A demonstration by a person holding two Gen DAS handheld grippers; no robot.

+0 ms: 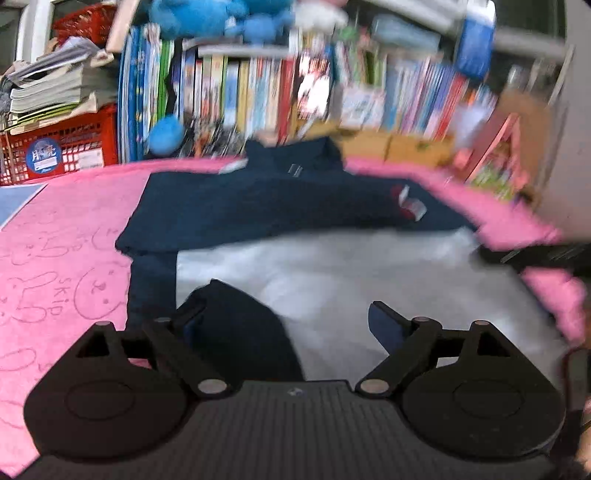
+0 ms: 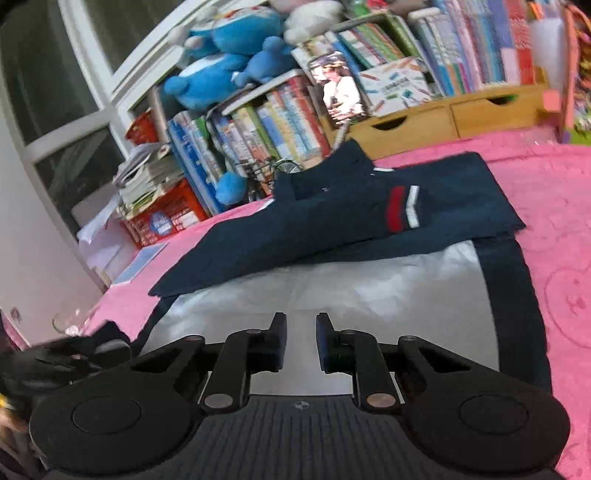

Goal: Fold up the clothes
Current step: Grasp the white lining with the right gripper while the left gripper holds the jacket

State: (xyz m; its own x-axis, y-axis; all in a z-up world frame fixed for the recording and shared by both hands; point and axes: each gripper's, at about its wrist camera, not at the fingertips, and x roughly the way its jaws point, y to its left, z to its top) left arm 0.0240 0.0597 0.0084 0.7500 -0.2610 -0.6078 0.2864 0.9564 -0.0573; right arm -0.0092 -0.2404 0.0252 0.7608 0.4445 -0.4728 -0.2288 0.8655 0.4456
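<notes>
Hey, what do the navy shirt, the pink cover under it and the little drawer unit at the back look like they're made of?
Navy shirt: matte knit, probably cotton; it creases softly, and its cuff has red and white ribbed stripes.
Pink cover: fuzzy towelling or fleece, with outline figures pressed into the nap.
Drawer unit: pale unpainted wood or bamboo, with cut-out pulls; grain too blurred to tell.

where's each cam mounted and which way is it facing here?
Left wrist: on the left claw, facing forward and down over the navy shirt on the pink blanket toward the bookshelf; its own wide-open fingers show.
Right wrist: on the right claw, same heading, angled from the right; its own fingers show, narrowly apart, nothing between.
Shared: shirt, grey panel, blanket, bookshelf, blue plush toys.
</notes>
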